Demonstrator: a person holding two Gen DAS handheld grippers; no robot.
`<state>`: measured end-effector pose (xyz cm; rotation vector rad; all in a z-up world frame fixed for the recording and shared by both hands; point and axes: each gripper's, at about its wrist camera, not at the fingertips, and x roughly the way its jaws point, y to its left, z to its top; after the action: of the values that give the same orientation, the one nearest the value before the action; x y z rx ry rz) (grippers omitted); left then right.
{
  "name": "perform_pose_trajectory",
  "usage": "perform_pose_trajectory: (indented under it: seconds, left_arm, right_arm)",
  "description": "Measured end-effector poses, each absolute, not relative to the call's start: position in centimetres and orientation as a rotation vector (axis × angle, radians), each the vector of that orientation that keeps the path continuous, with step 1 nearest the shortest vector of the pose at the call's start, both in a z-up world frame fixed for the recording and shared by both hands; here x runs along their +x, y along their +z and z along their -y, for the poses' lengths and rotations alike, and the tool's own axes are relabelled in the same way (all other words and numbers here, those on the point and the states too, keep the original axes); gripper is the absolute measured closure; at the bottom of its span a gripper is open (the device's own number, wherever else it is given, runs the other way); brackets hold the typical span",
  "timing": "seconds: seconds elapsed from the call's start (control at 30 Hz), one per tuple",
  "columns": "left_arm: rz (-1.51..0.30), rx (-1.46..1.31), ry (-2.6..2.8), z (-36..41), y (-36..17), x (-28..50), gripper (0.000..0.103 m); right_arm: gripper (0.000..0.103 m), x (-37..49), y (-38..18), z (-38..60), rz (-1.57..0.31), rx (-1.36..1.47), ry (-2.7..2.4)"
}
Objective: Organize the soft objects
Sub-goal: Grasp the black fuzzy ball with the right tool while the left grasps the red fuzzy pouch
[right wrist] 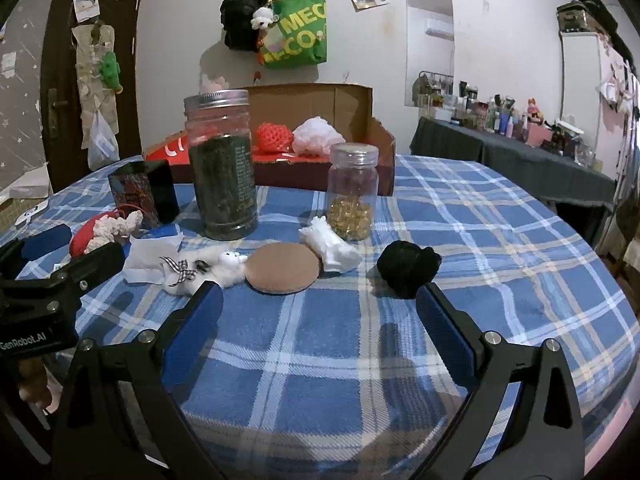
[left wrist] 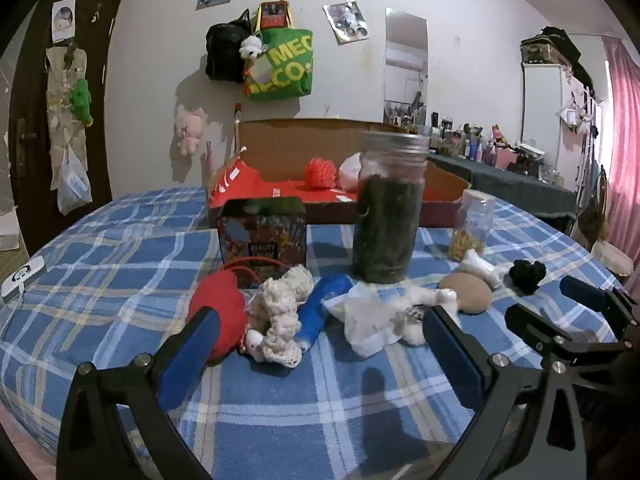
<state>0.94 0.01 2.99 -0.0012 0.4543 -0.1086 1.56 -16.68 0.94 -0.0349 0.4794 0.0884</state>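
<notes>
Yellow letters reading "MEC" over "ECO" are showing on the green tote bag [left wrist: 280, 65] hanging on the wall, and "BEAUTY" is legible on the front of the small printed box [left wrist: 263, 238] standing on the blue plaid blanket [left wrist: 120, 240]; the line beneath that word is too blurred to read. The left gripper [left wrist: 320, 334] is hovering with its jaws spread wide and nothing between them, low over the blanket just in front of a row of soft things: a red yarn ball [left wrist: 218, 312], a cream knitted toy [left wrist: 280, 312], a blue soft piece [left wrist: 320, 308] and a crumpled white tissue [left wrist: 366, 320]. The right gripper [right wrist: 320, 308] is likewise hanging released and empty, with a tan round pad [right wrist: 285, 267], a white plush with a checked bow [right wrist: 208, 268] and a black fluffy ball [right wrist: 408, 266] lying just beyond its fingertips. Only the right wrist view is showing the "GenRobot.AI" lettering on the left gripper's body at its left edge, and the amber contents of the small jar [right wrist: 353, 192] clearly. The tall jar of dark material [left wrist: 388, 208] is standing behind the soft things, and a red knitted ball [left wrist: 320, 172] and a pale pink puff [right wrist: 318, 136] are lying inside the open cardboard box [left wrist: 304, 136] at the back.
</notes>
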Motion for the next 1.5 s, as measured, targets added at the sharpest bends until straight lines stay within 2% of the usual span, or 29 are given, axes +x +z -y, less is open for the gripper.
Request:
perform_pose_trajectory:
  seconds: [0.3, 0.67, 0.73, 0.8, 0.83, 0.87, 0.9, 0.93, 0.97, 1.0, 1.2, 1.27, 1.3, 1.37, 1.5]
  left_arm:
    - [-0.476, 0.022, -0.057, -1.8, 4.0, 1.8, 0.000]
    - [-0.562, -0.043, 0.023, -7.8, 5.6, 5.1, 0.000]
    - [-0.599, -0.055, 0.020, -8.4, 4.9, 5.8, 0.009]
    - [-0.643, -0.065, 0.006, -8.7, 4.1, 6.5, 0.019]
    - [-0.657, -0.064, 0.001, -8.8, 3.7, 6.6, 0.024]
    - [-0.671, -0.063, -0.010, -8.9, 3.4, 6.8, 0.026]
    - [-0.672, -0.073, -0.031, -8.9, 3.2, 6.7, 0.035]
    - [-0.671, -0.087, -0.056, -8.9, 3.1, 6.7, 0.049]
    - [-0.673, -0.098, -0.090, -8.8, 3.1, 6.6, 0.057]
    - [-0.676, -0.100, -0.122, -8.7, 3.2, 6.6, 0.071]
    - [-0.658, -0.022, -0.160, -7.4, 3.5, 6.2, 0.070]
    - [-0.664, -0.037, -0.153, -7.4, 3.5, 6.1, 0.065]
    - [-0.663, -0.050, -0.147, -7.6, 3.5, 6.0, 0.052]
    - [-0.652, -0.041, -0.128, -7.6, 3.5, 5.7, 0.032]
    - [-0.655, -0.030, -0.121, -7.7, 3.3, 5.6, 0.031]
  right_arm:
    - [0.004, 3.2, 2.0, 17.8, -0.528, -0.010, 0.078]
    - [0.006, 7.3, 2.3, 22.9, -0.635, 0.119, -0.003]
    - [0.022, 7.9, 1.6, 23.4, -0.668, 0.131, 0.005]
    - [0.046, 8.2, 1.1, 23.5, -0.695, 0.135, 0.015]
    - [0.052, 8.3, 0.8, 23.5, -0.706, 0.138, 0.027]
    - [0.063, 8.3, 0.7, 23.5, -0.704, 0.141, 0.038]
    - [0.070, 8.1, 0.8, 23.5, -0.695, 0.140, 0.048]
    - [0.070, 8.1, 0.9, 23.4, -0.690, 0.136, 0.059]
    - [0.072, 8.0, 1.0, 23.3, -0.683, 0.125, 0.074]
    - [0.073, 7.8, 1.2, 23.0, -0.674, 0.113, 0.077]
    - [0.073, 7.4, 1.9, 22.5, -0.643, 0.088, 0.086]
    - [0.073, 7.4, 2.0, 22.6, -0.643, 0.093, 0.085]
    - [0.073, 7.5, 1.9, 22.7, -0.647, 0.094, 0.085]
    - [0.073, 7.6, 1.8, 22.8, -0.659, 0.098, 0.088]
    - [0.071, 7.6, 1.4, 23.2, -0.671, 0.109, 0.083]
